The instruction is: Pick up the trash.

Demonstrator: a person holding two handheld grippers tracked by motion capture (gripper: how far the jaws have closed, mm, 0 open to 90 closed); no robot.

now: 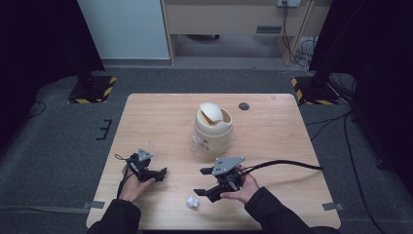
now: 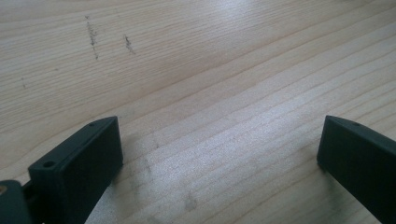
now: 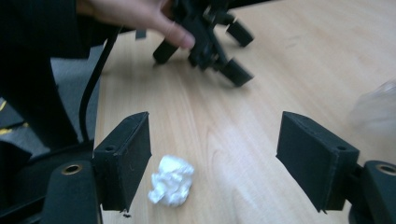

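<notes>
Right claw [image 3: 215, 154] is spread wide over a crumpled paper ball [image 3: 172, 180], left claw [image 2: 219, 158] spread over bare table [image 2: 196, 70].

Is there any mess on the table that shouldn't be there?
Yes, a bit. A crumpled white paper ball lies loose on the table near the front edge, not in the cream bin with the swing lid. Something clear, perhaps plastic wrap, lies against the bin's base. Both grippers are open and empty.

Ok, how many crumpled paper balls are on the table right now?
1. A single white paper ball lies near the table's front edge, just left of the open right gripper. Others could be inside the bin, out of sight.
</notes>
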